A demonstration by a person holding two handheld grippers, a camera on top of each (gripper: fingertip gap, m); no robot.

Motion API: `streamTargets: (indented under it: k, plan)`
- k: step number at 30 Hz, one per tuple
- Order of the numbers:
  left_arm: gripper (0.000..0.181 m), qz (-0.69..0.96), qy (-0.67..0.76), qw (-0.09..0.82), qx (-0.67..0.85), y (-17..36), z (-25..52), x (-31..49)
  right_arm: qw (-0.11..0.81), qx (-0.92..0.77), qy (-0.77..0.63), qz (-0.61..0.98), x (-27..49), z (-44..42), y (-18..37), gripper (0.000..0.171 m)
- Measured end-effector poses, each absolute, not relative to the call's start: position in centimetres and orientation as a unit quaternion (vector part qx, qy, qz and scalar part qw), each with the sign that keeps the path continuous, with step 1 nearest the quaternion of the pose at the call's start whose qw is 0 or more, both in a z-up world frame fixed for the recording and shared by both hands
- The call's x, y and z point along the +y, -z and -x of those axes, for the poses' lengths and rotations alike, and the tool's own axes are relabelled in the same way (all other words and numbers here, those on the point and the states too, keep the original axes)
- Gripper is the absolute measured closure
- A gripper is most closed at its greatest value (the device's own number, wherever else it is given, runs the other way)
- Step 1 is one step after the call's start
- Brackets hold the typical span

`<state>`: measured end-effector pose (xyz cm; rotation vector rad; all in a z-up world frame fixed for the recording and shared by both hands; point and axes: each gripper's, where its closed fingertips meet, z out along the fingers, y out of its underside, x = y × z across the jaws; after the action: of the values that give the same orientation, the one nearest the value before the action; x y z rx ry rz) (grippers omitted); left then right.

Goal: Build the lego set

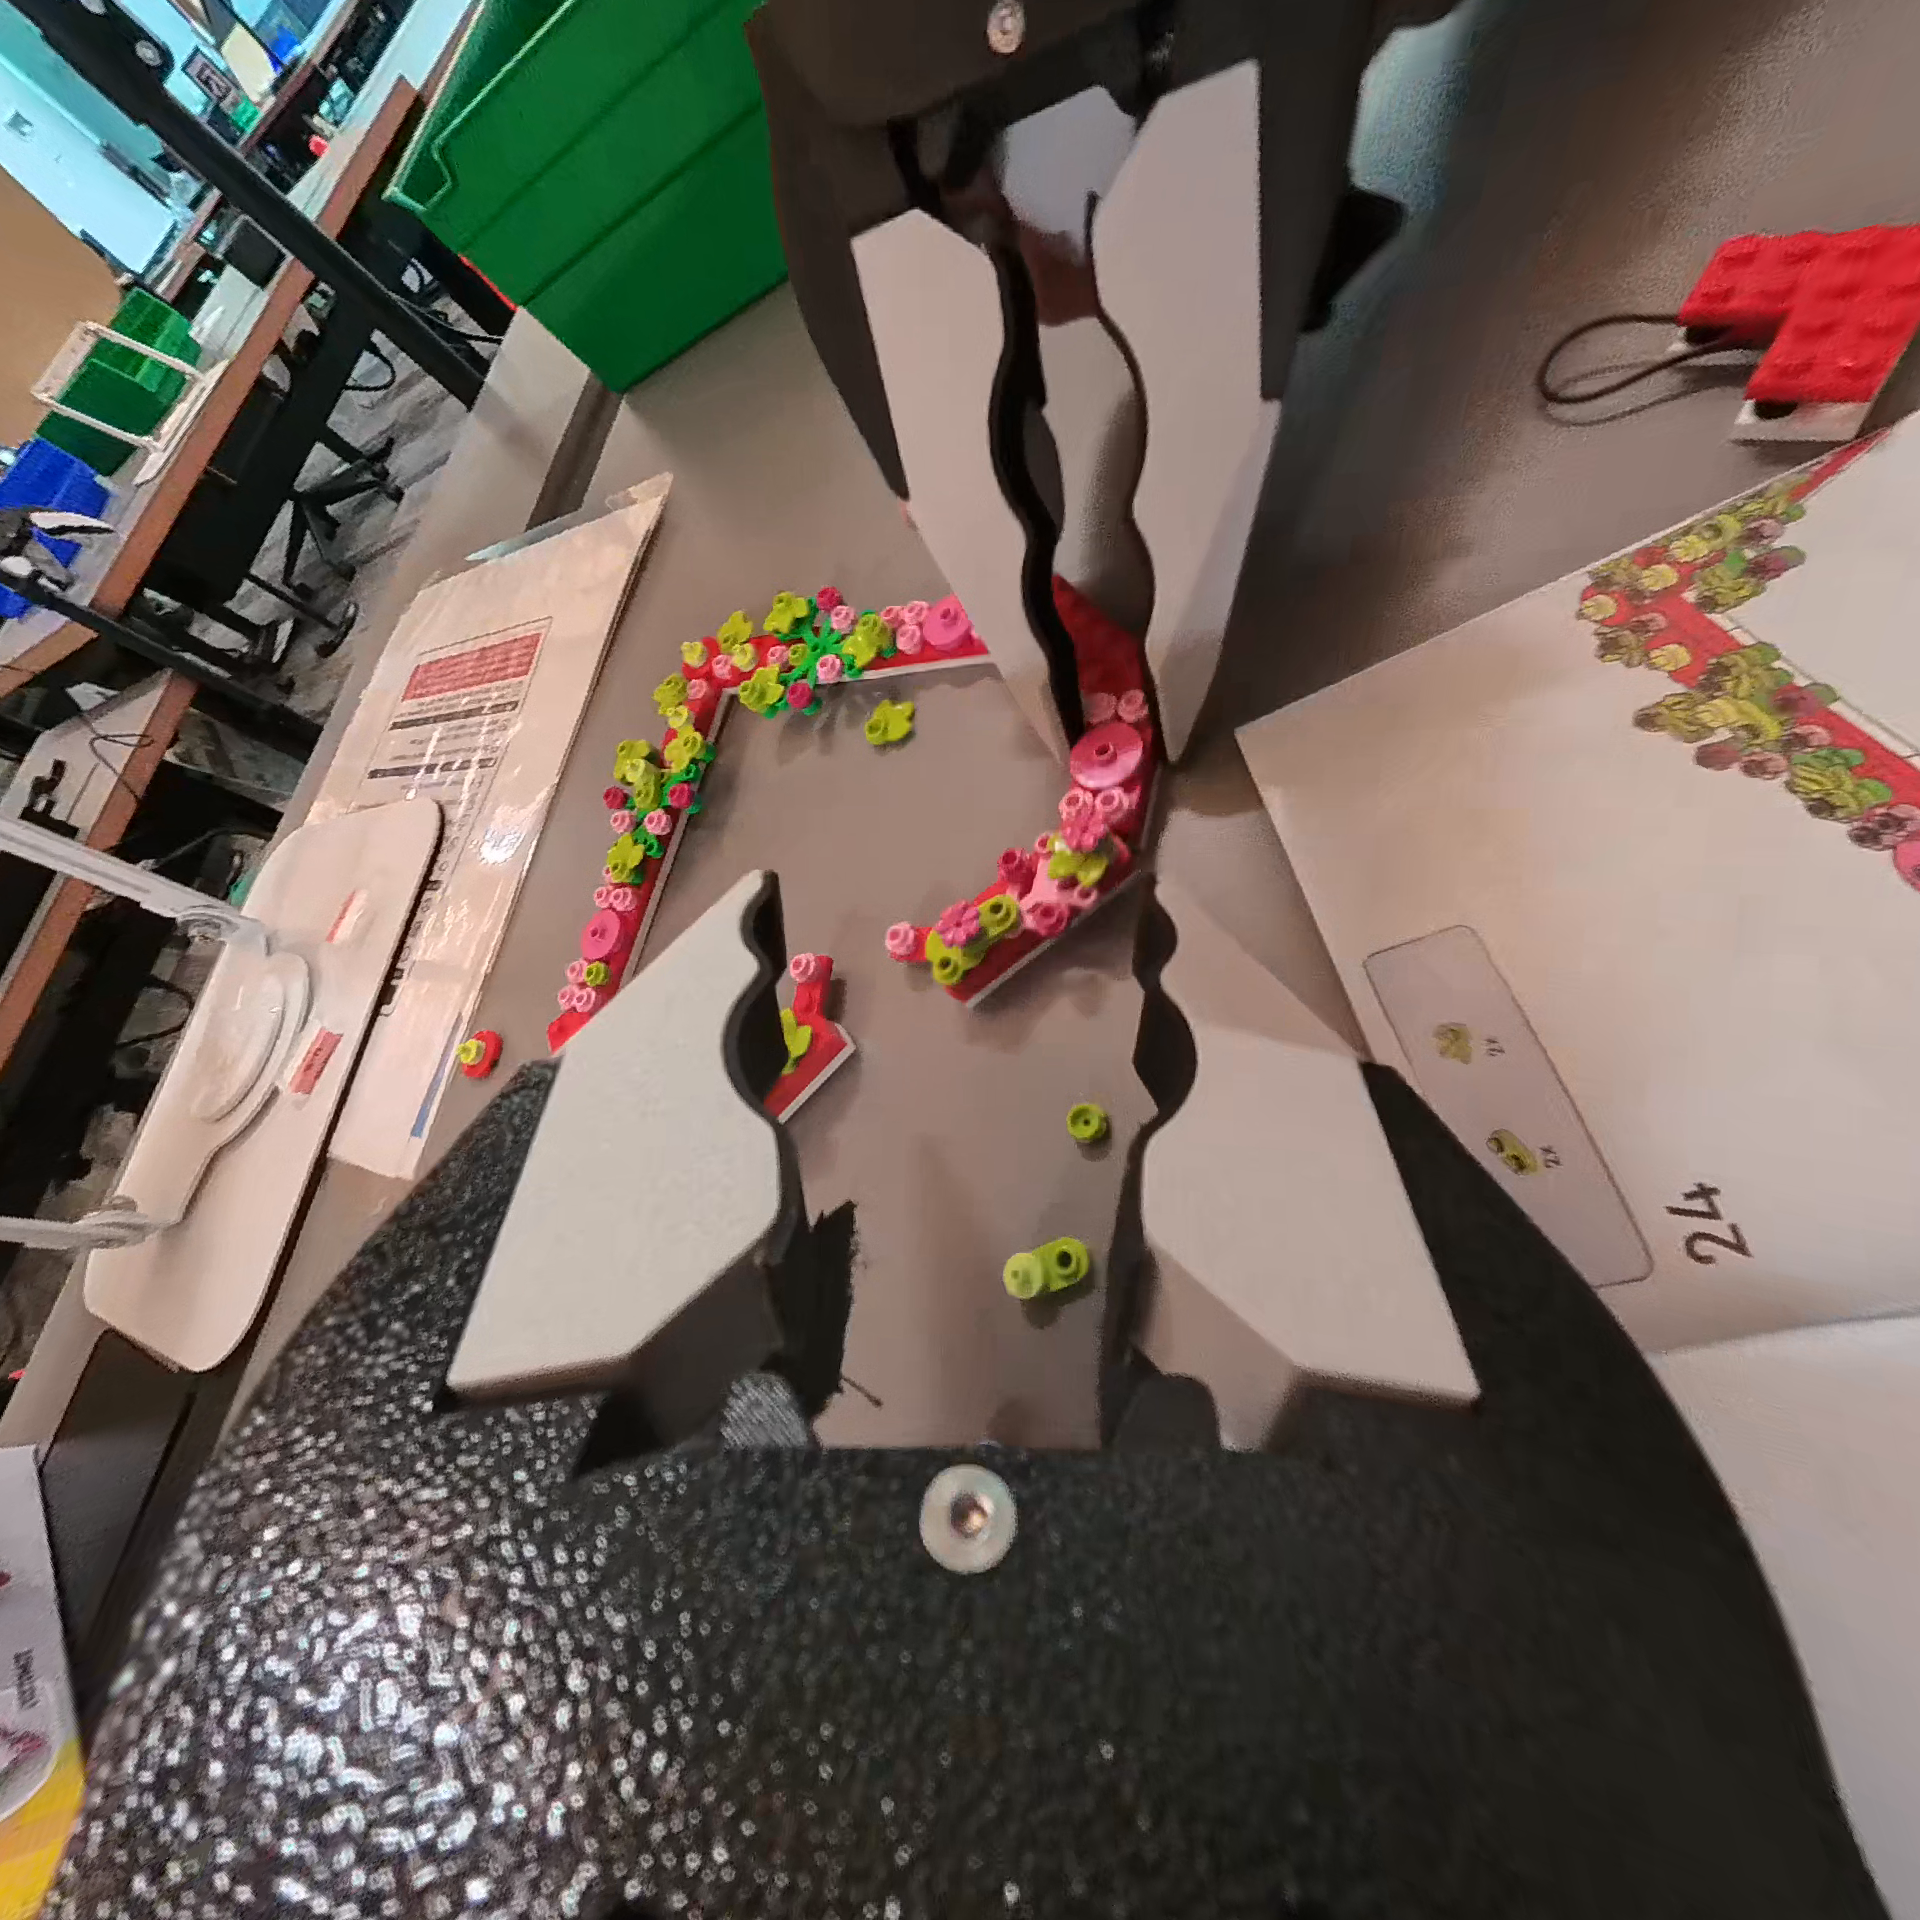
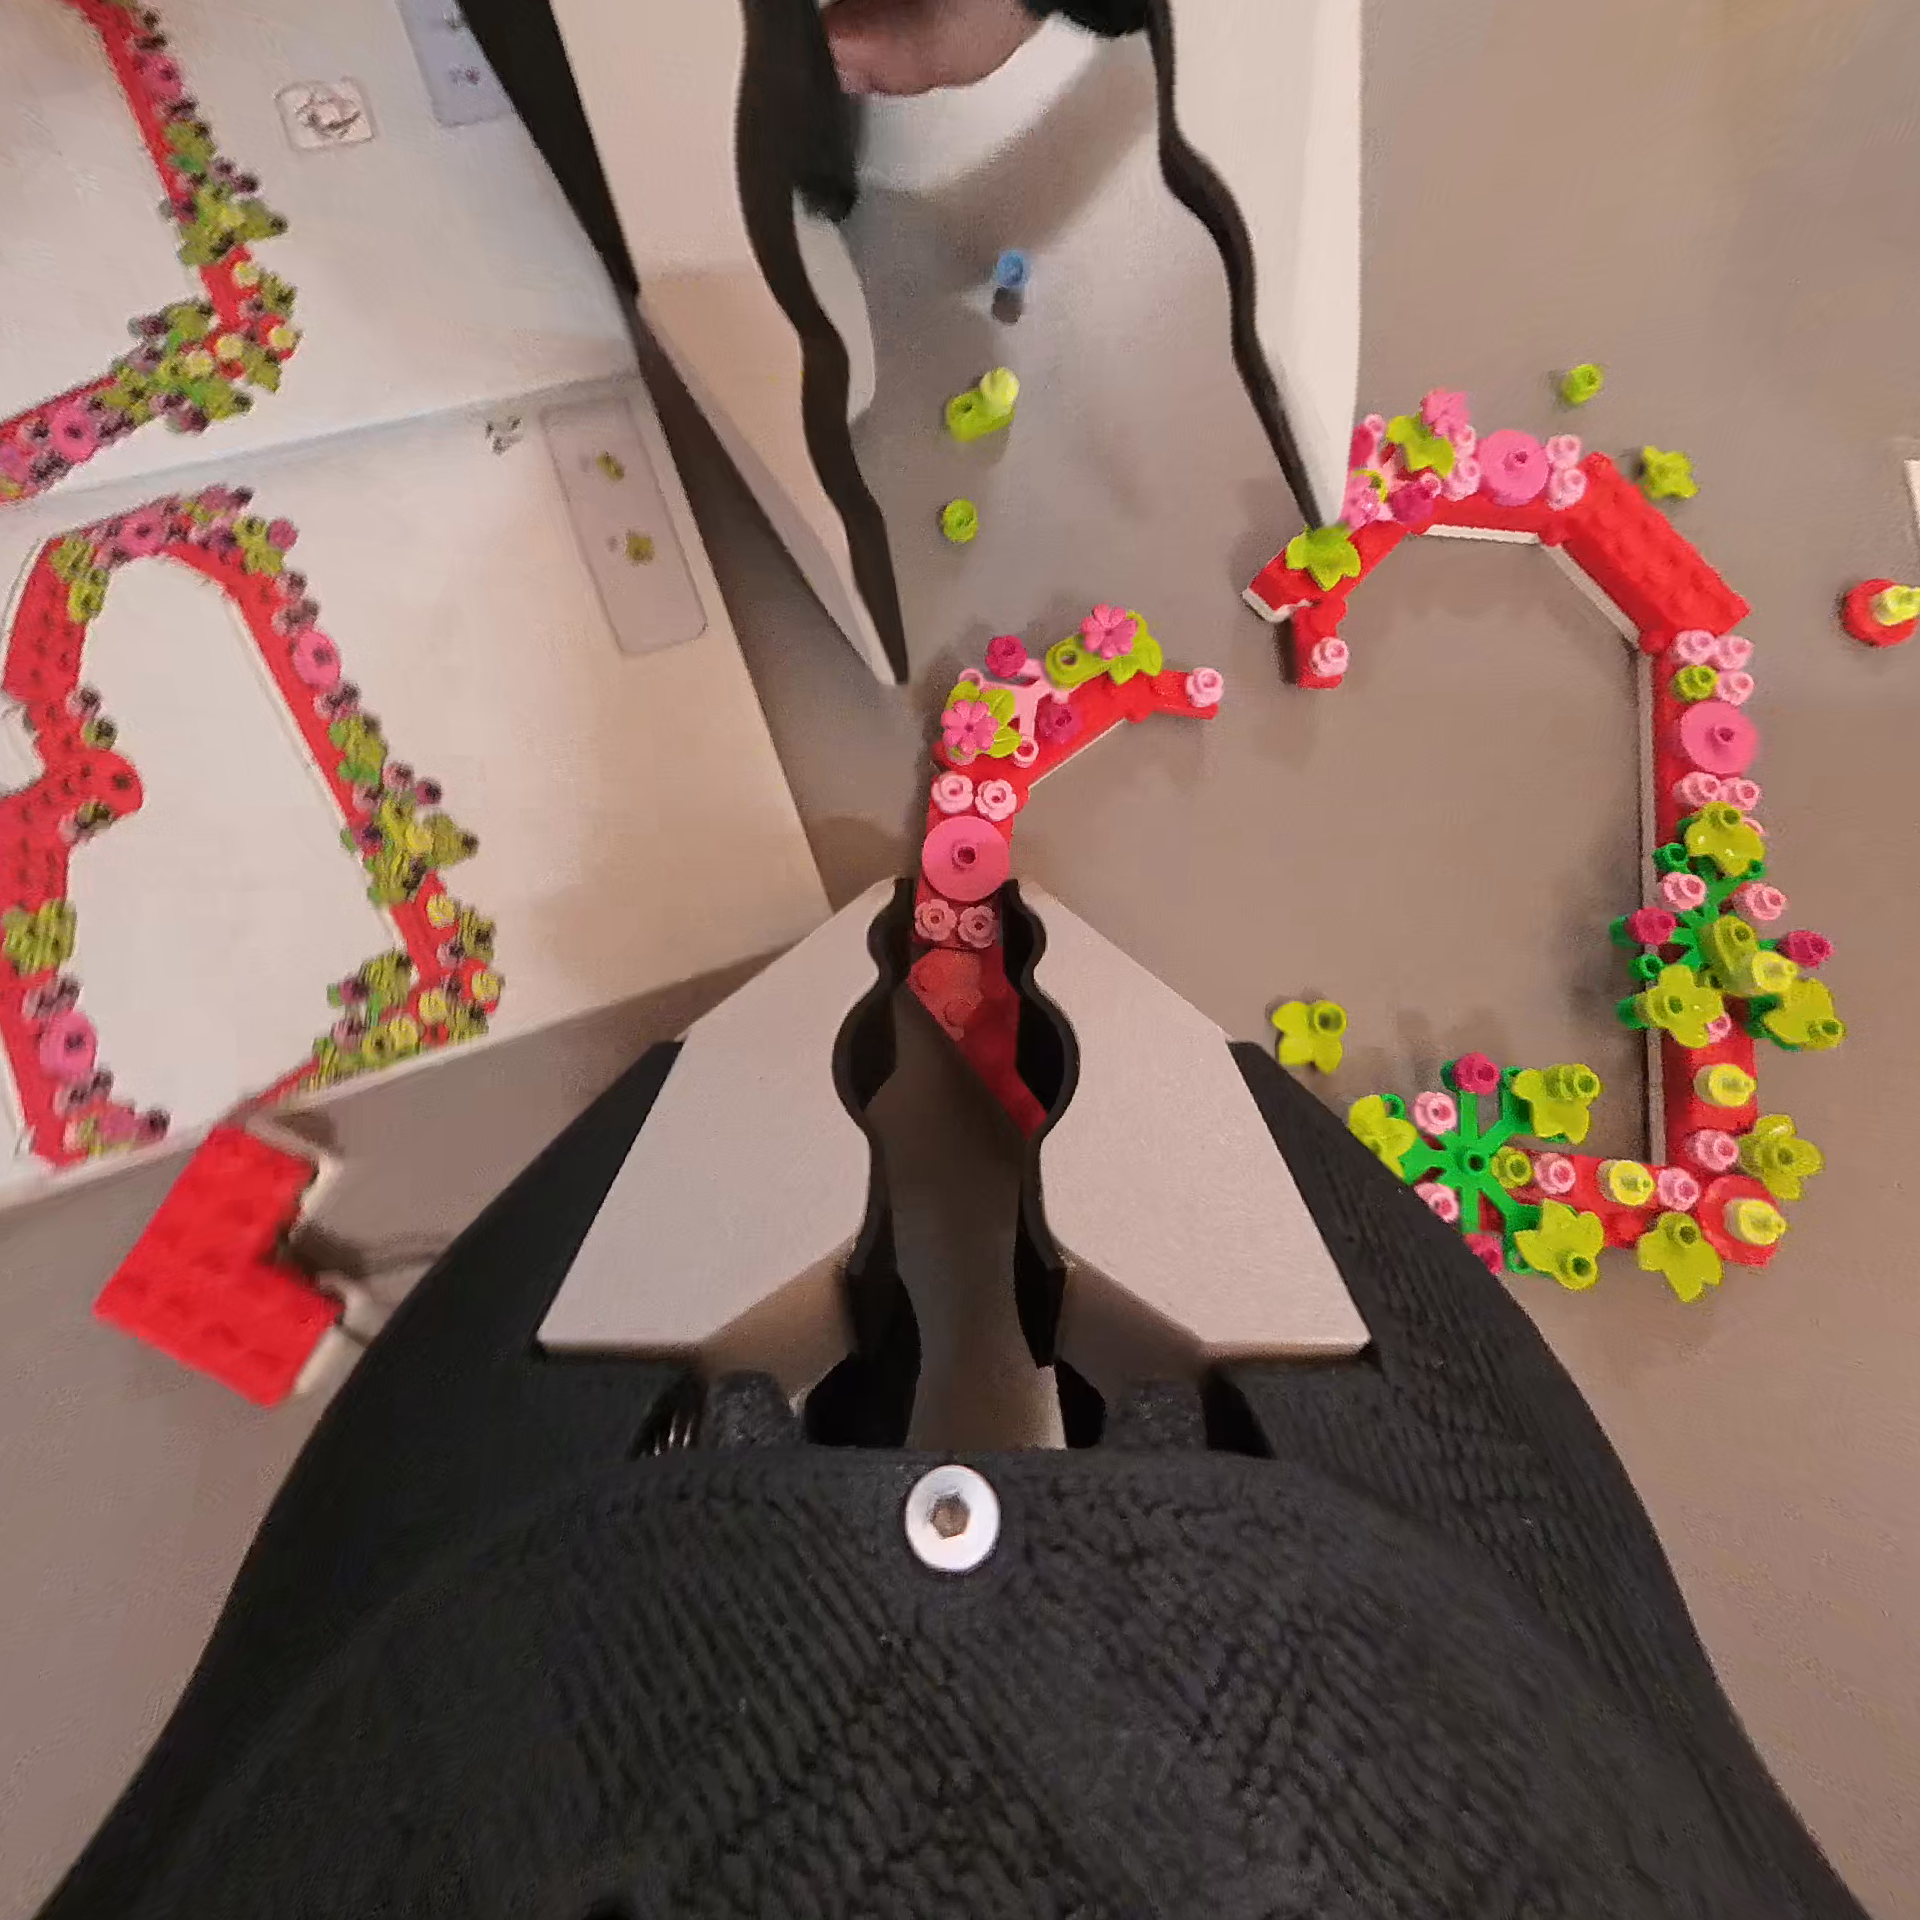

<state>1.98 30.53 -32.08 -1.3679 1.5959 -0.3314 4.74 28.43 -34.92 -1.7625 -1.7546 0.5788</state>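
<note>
A red heart-shaped lego frame lies on the grey table in two parts. The larger part (image 1: 665,790) (image 2: 1704,831) carries pink and lime flowers and green leaves. The smaller curved part (image 1: 1049,862) (image 2: 997,748) sits a small gap away from it. My right gripper (image 2: 958,899) is shut on that smaller part's bare red end; it also shows from above in the left wrist view (image 1: 1117,748). My left gripper (image 1: 956,894) is open and empty, its fingers on either side of the gap in the heart. Its left finger hides part of the larger part's end.
Loose lime pieces (image 1: 1047,1268) (image 2: 982,405), a lime stud (image 1: 1086,1122), a lime leaf (image 1: 890,720) and a red round piece (image 1: 480,1051) lie around. The open instruction booklet (image 1: 1558,831) (image 2: 416,364), a red L-shaped block (image 1: 1818,312), cardboard packaging (image 1: 468,779) and green bins (image 1: 623,187) border the area. Some 5 cm of space lies between my two pairs of fingers. From the left gripper's tips to the lime stud (image 1: 1086,1122) is close to 5 cm. Look for it in the right wrist view (image 2: 961,522) too.
</note>
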Motion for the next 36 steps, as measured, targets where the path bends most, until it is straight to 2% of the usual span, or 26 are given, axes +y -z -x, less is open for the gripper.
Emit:
streamTargets:
  k: [8,12,19,24,27,36]
  plan:
    - [0.121,0.543,0.164,0.472,0.675,32.0,-3.1,29.3,0.233,-0.725,-0.219,0.61,28.4,-9.1,34.9,0.151]
    - [0.124,0.505,0.159,0.446,0.722,31.9,-4.9,28.6,0.255,-0.685,-0.261,0.631,28.3,-8.5,33.8,0.142]
    - [0.131,0.461,0.171,0.358,0.794,34.1,-7.3,28.8,0.252,-0.693,-0.254,0.625,27.9,-8.4,34.6,0.149]
    - [0.144,0.461,0.221,0.333,0.792,34.5,-7.6,28.7,0.241,-0.697,-0.257,0.624,28.1,-8.4,34.8,0.156]
    - [0.157,0.454,0.196,0.33,0.804,34.7,-7.2,28.9,0.242,-0.699,-0.254,0.624,28.2,-8.2,34.8,0.156]
    - [0.16,0.474,0.183,0.326,0.797,34.7,-7.1,28.8,0.291,-0.725,-0.186,0.597,28.4,-8.3,34.8,0.156]
